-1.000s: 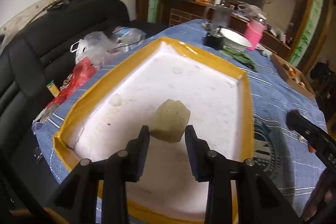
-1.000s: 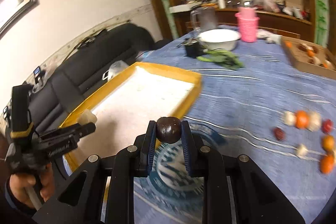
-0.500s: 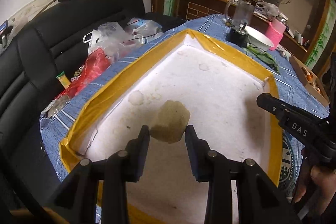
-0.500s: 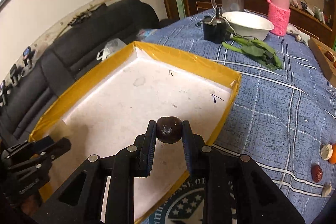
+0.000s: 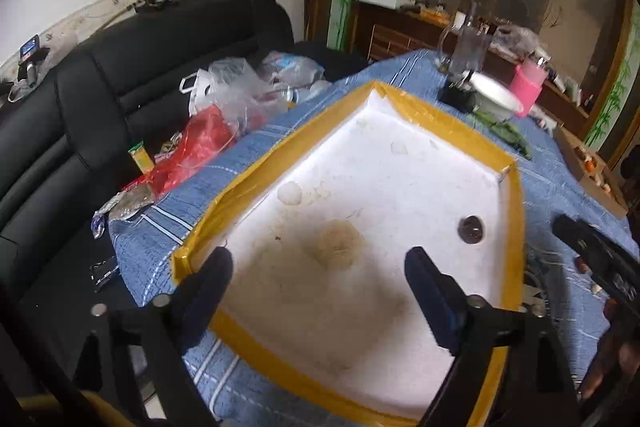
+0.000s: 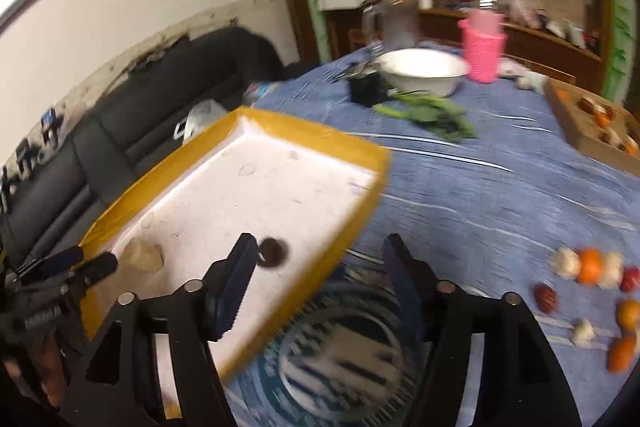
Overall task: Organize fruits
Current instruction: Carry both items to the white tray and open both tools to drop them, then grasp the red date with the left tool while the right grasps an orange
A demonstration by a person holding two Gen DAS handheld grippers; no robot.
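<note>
A white foam tray with a yellow taped rim lies on the blue cloth. In it lie a pale beige fruit and a dark brown round fruit. My left gripper is open and empty, just short of the beige fruit. My right gripper is open and empty above the tray's near right edge, with the dark fruit beside its left finger. Several loose orange, red and white fruits lie on the cloth to the right.
A white bowl, pink cup, glass jug and green leaves stand at the table's far end. A cardboard box of fruits is far right. Plastic bags and a black sofa lie left.
Both grippers have opened. The beige fruit and the dark fruit have dropped into the tray. The right gripper has swung right, off the tray's edge.
</note>
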